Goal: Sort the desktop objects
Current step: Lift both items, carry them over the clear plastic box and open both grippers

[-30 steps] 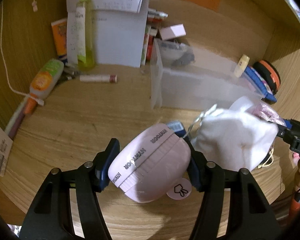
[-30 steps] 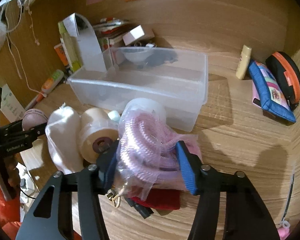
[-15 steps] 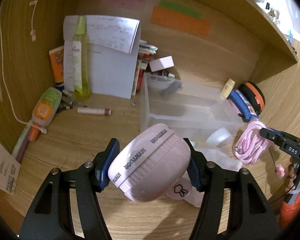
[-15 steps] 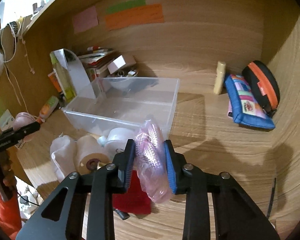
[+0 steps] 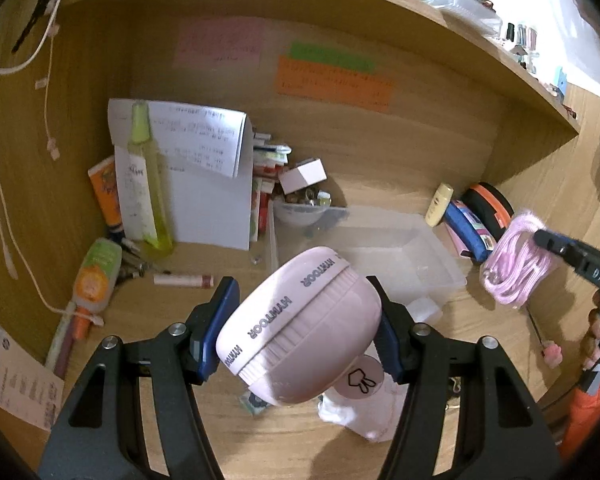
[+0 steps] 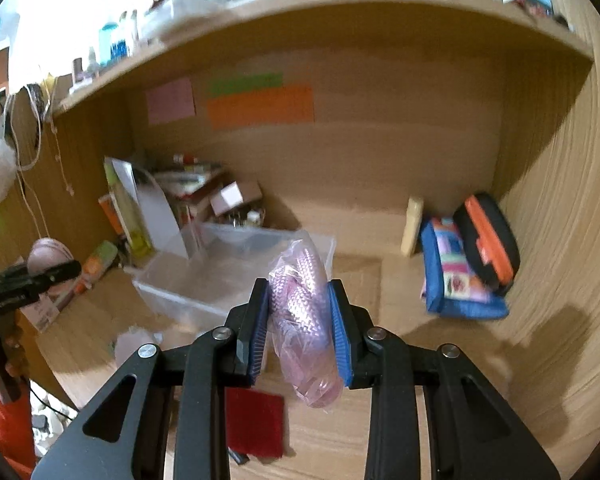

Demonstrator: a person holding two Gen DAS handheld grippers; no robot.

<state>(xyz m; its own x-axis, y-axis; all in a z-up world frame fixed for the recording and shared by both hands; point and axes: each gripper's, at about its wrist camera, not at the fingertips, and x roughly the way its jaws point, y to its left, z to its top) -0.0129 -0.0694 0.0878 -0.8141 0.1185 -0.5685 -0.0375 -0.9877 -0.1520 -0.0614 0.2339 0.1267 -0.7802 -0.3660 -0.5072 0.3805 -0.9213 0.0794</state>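
Above the desk, both fingers stay clamped, pink case and bagged cable raised higher.

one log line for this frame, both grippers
left gripper: shut on pink round case | right gripper: shut on bagged pink cable | both held above desk | clear bin: empty

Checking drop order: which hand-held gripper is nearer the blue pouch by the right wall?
Right. The right hand-held gripper, shut on the pink cable bundle, sits just left of the blue pouch. The left hand-held gripper, holding the pink case, is farther left.
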